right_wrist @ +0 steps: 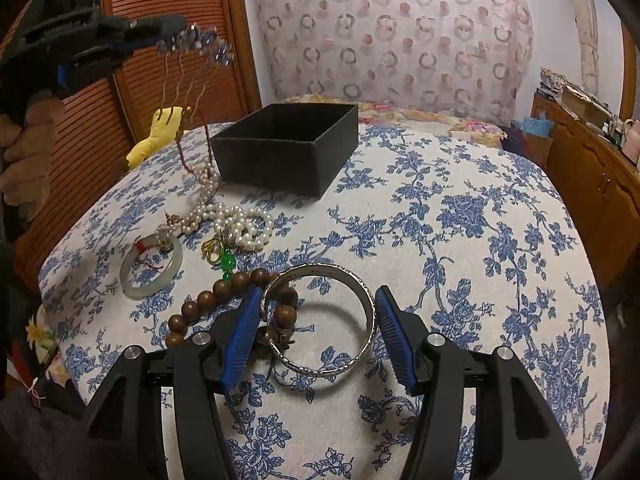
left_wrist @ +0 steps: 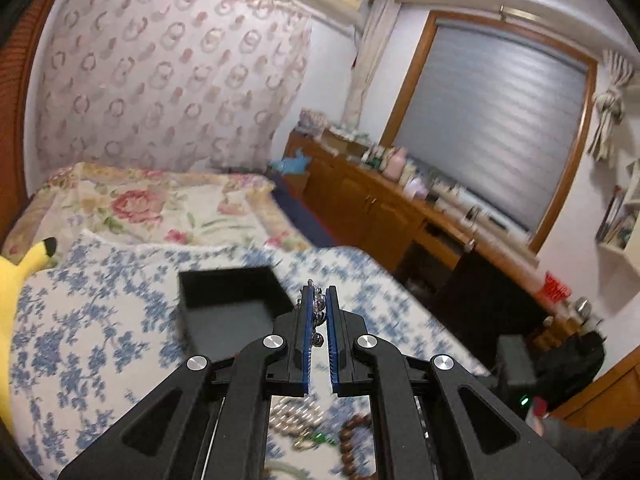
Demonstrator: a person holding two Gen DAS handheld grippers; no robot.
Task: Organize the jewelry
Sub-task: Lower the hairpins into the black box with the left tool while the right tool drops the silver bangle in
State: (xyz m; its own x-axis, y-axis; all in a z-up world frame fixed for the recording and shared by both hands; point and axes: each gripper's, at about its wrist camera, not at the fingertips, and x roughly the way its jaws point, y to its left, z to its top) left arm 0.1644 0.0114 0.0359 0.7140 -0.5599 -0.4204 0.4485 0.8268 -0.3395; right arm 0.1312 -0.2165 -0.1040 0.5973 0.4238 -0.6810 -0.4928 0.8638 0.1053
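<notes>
My left gripper (left_wrist: 319, 292) is shut on a beaded silver-and-blue hair comb (left_wrist: 318, 310). The right wrist view shows that gripper (right_wrist: 172, 30) raised at the upper left, with the hair comb (right_wrist: 196, 46) hanging its wavy prongs down. An open black box (right_wrist: 288, 148) stands at the far side of the blue-flowered cloth (right_wrist: 460, 240). My right gripper (right_wrist: 319, 289) rests low on the cloth, its blue pads (right_wrist: 240, 336) against both sides of a silver bangle (right_wrist: 320, 372). A wooden bead bracelet (right_wrist: 212, 300) lies partly under that bangle.
A pearl necklace (right_wrist: 232, 220), a jade bangle (right_wrist: 150, 276) and a green pendant (right_wrist: 227, 260) lie left of centre. A yellow plush toy (right_wrist: 156, 140) sits behind them. A person's hand (right_wrist: 24, 160) grips the left tool. A wooden cabinet (right_wrist: 592, 176) runs along the right.
</notes>
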